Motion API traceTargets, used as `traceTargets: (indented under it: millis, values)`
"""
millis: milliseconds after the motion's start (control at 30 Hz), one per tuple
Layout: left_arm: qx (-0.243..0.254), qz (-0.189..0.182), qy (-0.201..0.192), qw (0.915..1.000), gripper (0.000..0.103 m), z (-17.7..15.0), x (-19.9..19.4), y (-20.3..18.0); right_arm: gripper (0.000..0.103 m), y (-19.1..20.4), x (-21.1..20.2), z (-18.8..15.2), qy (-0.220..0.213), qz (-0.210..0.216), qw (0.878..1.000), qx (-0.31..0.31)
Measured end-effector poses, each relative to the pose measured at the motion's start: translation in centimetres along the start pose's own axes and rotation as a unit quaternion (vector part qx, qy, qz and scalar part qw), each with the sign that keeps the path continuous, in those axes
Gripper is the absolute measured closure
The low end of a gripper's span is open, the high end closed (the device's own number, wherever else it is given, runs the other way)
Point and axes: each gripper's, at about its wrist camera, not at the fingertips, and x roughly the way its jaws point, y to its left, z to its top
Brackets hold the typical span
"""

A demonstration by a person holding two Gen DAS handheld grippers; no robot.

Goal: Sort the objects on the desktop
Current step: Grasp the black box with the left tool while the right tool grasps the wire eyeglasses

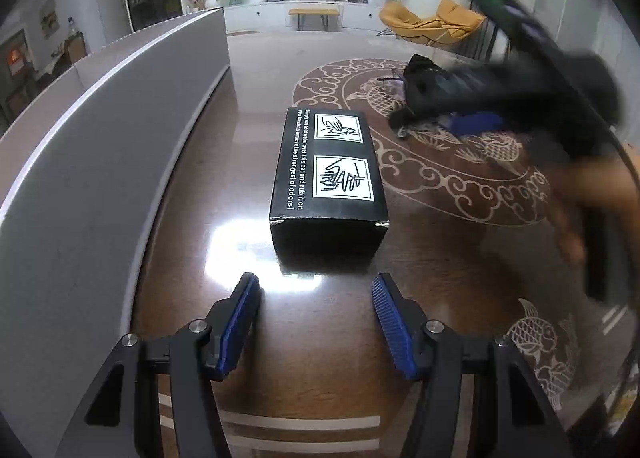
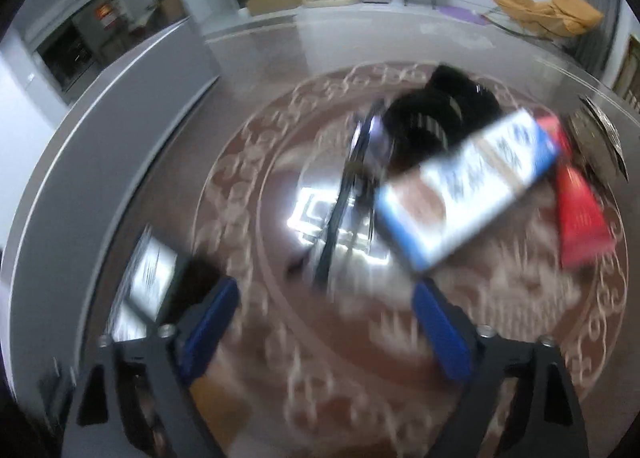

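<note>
Left wrist view first: the left gripper [image 1: 316,290] has its jaws spread wide with nothing between them, blue pads facing each other just above the glossy brown table [image 1: 192,194]. Straight ahead of the fingertips, just beyond them, sits a black box [image 1: 326,174] with white printing and two white line-drawing panels on top, lying flat with its short end towards the gripper. A long grey panel [image 1: 100,146] curves along the table to the left of the box. To the right of the box and further back there's a black pouch [image 1: 424,86] with a pair of glasses [image 1: 390,79] just beside it. The right gripper [image 1: 476,124] shows up there too, very blurred, over the ornate fish pattern to the right of the box; from this view I can't tell how its jaws stand.

Right wrist view, all pretty smeared: the right gripper [image 2: 324,290] has its jaws wide apart and holds nothing. Ahead of it and to the right lies a blue and white box [image 2: 468,188], tilted diagonally. The black pouch [image 2: 440,106] sits just behind that box, the glasses [image 2: 352,178] are to its left with the arms pointing towards the gripper, and a red packet [image 2: 580,214] lies on its right side. The black box [image 2: 152,282] is way off to the left of the blue and white box, next to the left finger.
</note>
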Motion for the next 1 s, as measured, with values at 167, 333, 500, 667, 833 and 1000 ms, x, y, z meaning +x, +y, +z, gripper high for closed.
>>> traceTargets:
  millis: [167,333,500,667,833,1000]
  values:
    - [-0.006,-0.015,-0.002,0.9999,0.043,0.1,-0.1,0.8,0.067,-1.1,0.7,2.5,-0.016,0.003,1.000,0.025]
    - [-0.031,-0.017,-0.013,0.9993,0.027,2.1,0.5,1.6,0.086,-0.3,-0.1,2.0,-0.035,0.008,0.999,-0.020]
    - [-0.031,-0.039,-0.006,0.9987,0.021,4.0,2.3,0.8,0.086,-1.6,-2.8,-2.7,-0.037,0.038,0.998,-0.036]
    - [-0.015,-0.014,0.001,0.9998,0.021,4.8,3.6,-0.8,0.086,-4.7,-7.3,-10.0,-0.040,0.053,0.997,-0.033]
    - [-0.053,-0.030,-0.020,0.9980,0.020,4.7,2.4,-0.7,0.061,-6.9,-9.8,-14.0,-0.046,0.034,0.998,-0.035]
    - [-0.038,0.047,-0.001,0.9982,0.002,7.8,4.6,-1.4,0.042,-6.4,-8.4,-10.7,-0.037,0.025,0.998,-0.052]
